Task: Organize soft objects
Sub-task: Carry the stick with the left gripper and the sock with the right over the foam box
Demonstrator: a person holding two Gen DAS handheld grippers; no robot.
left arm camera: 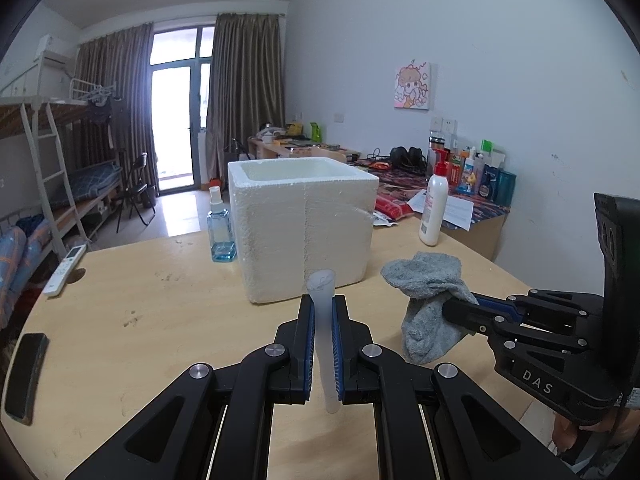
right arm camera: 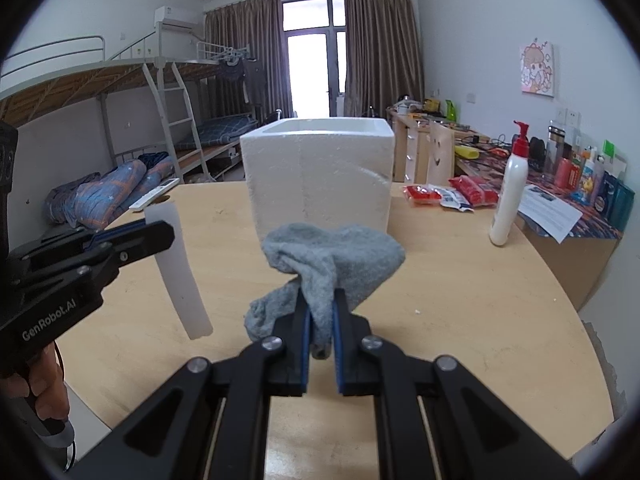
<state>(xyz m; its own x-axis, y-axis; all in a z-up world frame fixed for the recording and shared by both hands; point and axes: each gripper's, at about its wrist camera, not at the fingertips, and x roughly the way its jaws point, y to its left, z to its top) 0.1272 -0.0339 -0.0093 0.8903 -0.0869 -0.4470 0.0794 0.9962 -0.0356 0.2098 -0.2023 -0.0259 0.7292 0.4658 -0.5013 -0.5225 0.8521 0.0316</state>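
Left gripper: black frame, blue pads, jaws clamped on a white foam tube, held above the table
White foam tube: pale, slender, roughly upright between the pads; upper end stands clear above the fingertips, lower end hangs free below them; in the right wrist view it leans, top nearer the box
Right gripper: same make, jaws clamped on a grey sock, held above the table just right of the left gripper
Grey sock: soft, fuzzy knit, bunched; one fold spills over the fingertips toward the box, the other end droops to the left of the jaws; off the tabletop
Foam box: white polystyrene, open top, thick walls, stands on the table straight ahead of both grippers; contents cannot be seen
Table: light wood, rounded edge, faint scuffs
Blue bottle: clear blue liquid, spray top, upright, just beside the box's left wall
White lotion bottle: red pump cap, upright, to the right of the box and apart from it
Remote control: white, lies near the table's far left edge
Dark flat object: lies at the left edge; kind cannot be told
Hands: one partly visible under each gripper's handle
Background: bunk beds, brown curtains, a cluttered desk along the right wall
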